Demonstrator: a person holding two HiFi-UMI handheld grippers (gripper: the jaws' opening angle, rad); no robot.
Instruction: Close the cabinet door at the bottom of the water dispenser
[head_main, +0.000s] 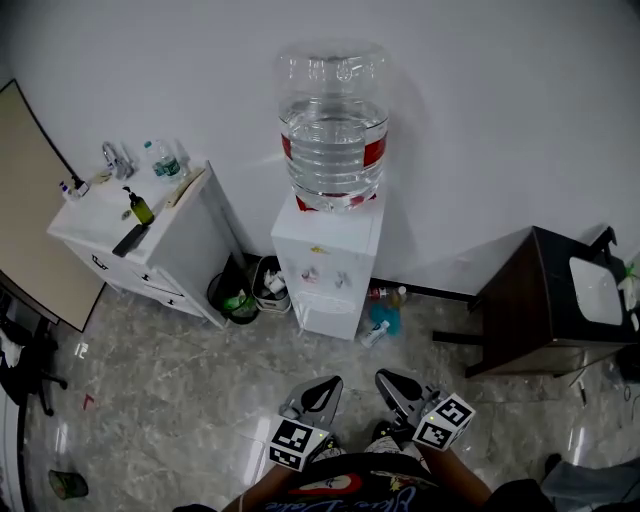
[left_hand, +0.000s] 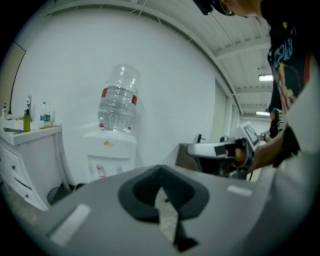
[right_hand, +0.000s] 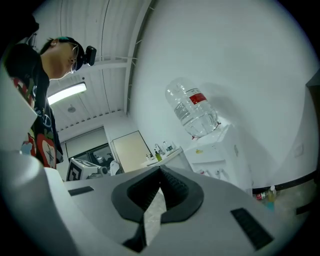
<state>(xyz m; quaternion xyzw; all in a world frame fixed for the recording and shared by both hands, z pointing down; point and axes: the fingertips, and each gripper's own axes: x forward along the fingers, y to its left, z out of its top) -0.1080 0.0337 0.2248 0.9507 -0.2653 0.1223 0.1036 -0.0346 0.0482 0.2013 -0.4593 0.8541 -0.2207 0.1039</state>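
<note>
Left gripper (head_main: 320, 392) and right gripper (head_main: 395, 388) were closed on nothing, well apart from water dispenser (head_main: 328, 262), black bin (head_main: 231, 298) and bottles (head_main: 383, 318) flanked its base

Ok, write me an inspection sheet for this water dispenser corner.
Surface: glossy marbled floor, no spill seen.
Job's things: white water dispenser against the wall, bottle on top; bottom cabinet door too small to tell whether ajar.
Clutter: bins left of the dispenser; small bottles on the floor at its right; green can far left.
Grippers: left gripper and right gripper both shut, empty, short of the dispenser.
Cables: dark line along the wall base, cable or skirting, cannot tell.
Surroundings: white vanity left, dark sink cabinet right.
</note>
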